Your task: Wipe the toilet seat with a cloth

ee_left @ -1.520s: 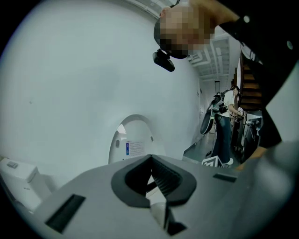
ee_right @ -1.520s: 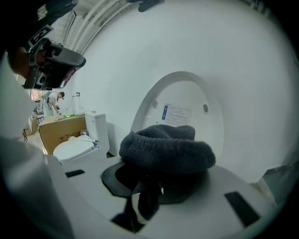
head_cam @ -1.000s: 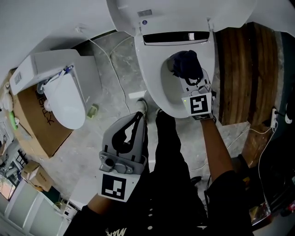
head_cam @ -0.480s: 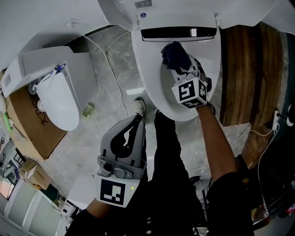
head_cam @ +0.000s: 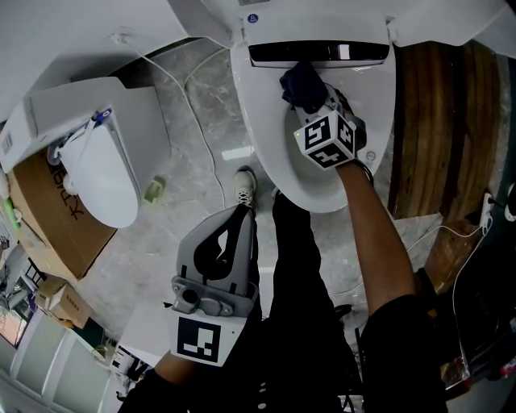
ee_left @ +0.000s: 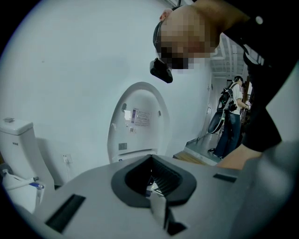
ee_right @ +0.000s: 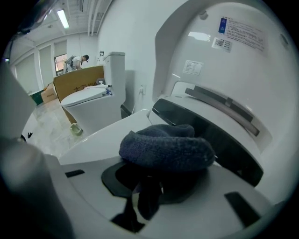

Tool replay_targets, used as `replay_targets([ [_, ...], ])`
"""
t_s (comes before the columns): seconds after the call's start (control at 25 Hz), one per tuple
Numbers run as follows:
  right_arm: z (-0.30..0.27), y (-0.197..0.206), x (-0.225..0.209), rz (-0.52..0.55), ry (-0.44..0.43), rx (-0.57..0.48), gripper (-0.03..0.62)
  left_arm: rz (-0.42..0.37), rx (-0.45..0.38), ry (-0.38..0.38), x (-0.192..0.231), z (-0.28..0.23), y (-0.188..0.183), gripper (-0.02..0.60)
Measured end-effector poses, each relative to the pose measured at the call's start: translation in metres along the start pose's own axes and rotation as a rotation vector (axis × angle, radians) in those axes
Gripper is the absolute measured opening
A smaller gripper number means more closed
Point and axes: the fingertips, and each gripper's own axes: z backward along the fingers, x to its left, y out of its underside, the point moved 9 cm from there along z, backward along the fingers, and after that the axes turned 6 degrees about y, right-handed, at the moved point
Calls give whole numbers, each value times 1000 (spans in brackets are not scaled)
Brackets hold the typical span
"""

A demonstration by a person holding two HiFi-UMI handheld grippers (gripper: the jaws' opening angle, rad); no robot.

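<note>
The white toilet seat lies at the top of the head view, its lid raised behind it. My right gripper is shut on a dark blue cloth and presses it on the back of the seat, against the dark strip at the hinge. In the right gripper view the bunched cloth fills the jaws of that gripper, with the seat to its left and the lid above. My left gripper hangs low beside the person's legs, shut and holding nothing, pointing at the toilet lid.
A second toilet stands at the left by a cardboard box. A small green object and a white cable lie on the marble floor. A wooden panel borders the toilet's right. The person's shoe is at the bowl's front.
My right gripper has carried the cloth from the right side of the seat up and left to the back at the hinge. The left gripper has stayed in place.
</note>
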Motion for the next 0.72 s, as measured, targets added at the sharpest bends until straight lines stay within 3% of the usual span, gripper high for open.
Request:
replay_targets([
  [0.36, -17, 2, 1, -10, 12, 44, 98, 0, 8, 0, 3, -4, -1, 9],
  [0.56, -17, 1, 0, 37, 12, 60, 98, -2, 7, 0, -1, -8, -4, 9],
  [0.72, -12, 13, -11, 57, 70, 101, 97, -11, 6, 14, -3, -11, -7, 9],
])
